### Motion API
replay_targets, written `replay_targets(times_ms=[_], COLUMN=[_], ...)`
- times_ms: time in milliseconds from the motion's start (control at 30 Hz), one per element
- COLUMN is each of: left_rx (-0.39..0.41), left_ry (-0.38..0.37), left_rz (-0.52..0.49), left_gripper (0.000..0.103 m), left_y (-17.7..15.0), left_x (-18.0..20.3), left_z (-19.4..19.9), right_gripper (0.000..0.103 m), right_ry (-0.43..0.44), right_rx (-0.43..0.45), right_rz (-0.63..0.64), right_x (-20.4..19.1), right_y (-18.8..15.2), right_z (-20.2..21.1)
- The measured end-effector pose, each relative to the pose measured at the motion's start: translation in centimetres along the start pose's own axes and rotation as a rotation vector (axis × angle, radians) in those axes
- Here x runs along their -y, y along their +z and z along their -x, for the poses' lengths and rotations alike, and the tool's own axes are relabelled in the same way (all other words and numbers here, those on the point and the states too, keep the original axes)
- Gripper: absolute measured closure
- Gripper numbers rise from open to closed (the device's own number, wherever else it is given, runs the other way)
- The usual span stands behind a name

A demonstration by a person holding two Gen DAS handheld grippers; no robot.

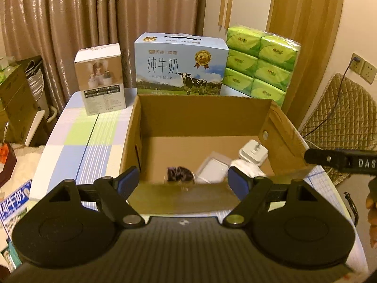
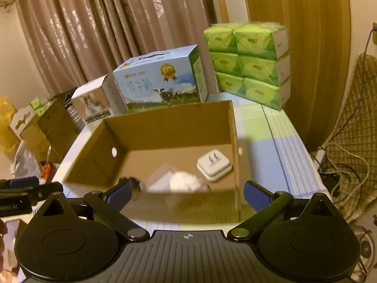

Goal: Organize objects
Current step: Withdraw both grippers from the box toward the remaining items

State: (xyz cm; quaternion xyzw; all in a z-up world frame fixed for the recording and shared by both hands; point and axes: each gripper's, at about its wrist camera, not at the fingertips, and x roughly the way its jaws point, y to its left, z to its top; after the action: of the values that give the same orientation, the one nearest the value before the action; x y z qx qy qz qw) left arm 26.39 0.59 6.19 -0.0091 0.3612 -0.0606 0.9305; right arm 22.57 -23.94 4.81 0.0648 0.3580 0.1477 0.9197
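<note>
- Left gripper (image 1: 185,179): the blue-padded fingers are spread wide apart and nothing is held between them. They are positioned at the near wall of the cardboard box (image 1: 202,115), one finger to each side of the box's near opening.
- Right gripper (image 2: 187,192): the fingers are likewise spread wide, and nothing is gripped. They are positioned over the near wall of the same box.
- Box position: the open-topped box is set on a table covered with a checked cloth (image 1: 92,136) in blue, green and white.
- Box contents, near side: a dark, blurred item (image 1: 180,174) is seen against the near wall; what it is cannot be told. Beside it, a flat white packet (image 1: 213,168) and a white crumpled mass (image 2: 186,181) are seen close together.
- Box contents, right side: a white plug adapter (image 2: 214,166) is laid prongs-up near the right wall, just beyond the crumpled mass.
- Behind the box, left: a small upright carton (image 1: 102,77) printed with a product picture is stood on the cloth, apart from the box.
- Behind the box, centre: a blue milk carton (image 1: 180,64) with a cow picture and a carry handle is stood close to the far wall.
- Behind the box, right: a wrapped pack of green tissue packets (image 1: 260,64) is stacked three high, just beside the milk carton.
- Background: brown curtains (image 1: 70,23) are hung behind the table.
</note>
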Motion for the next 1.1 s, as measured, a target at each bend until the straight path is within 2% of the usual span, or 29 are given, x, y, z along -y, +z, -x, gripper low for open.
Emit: replay_targets(times_ms=[200, 433, 533, 600, 700, 867, 1100], left_rx=[0.008, -0.013, -0.013, -0.012, -0.032, -0.069, -0.072], left_ry=[-0.012, -0.014, 0.009, 0.028, 0.059, 0.070, 0.069], left_rz=[0.023, 0.075, 0.121, 0.117, 0.085, 0.109, 0.104], left_gripper=[0.017, 0.013, 0.011, 0.010, 0.010, 0.010, 0.010], left_y=[-4.2, -11.0, -13.7, -15.4, -17.7, -19.9, -20.1], left_x=[0.9, 1.7, 1.9, 2.1, 2.4, 1.8, 1.8], left_z=[4.9, 9.8, 11.6, 12.4, 12.9, 13.0, 13.0], right_gripper=[0.002, 0.002, 0.002, 0.002, 0.002, 0.002, 0.002], right_ry=[0.002, -0.004, -0.007, -0.012, -0.021, -0.021, -0.012], right_rx=[0.009, -0.010, -0.025, -0.036, -0.050, -0.064, -0.064], right_rz=[0.019, 0.070, 0.071, 0.077, 0.087, 0.073, 0.076], right_x=[-1.2, -2.7, -2.9, -2.9, -2.9, -2.6, -2.7], right_y=[-4.8, -10.8, -13.3, -14.5, -15.9, -16.9, -16.8], right_z=[4.4, 7.7, 8.9, 9.5, 10.0, 10.3, 10.0])
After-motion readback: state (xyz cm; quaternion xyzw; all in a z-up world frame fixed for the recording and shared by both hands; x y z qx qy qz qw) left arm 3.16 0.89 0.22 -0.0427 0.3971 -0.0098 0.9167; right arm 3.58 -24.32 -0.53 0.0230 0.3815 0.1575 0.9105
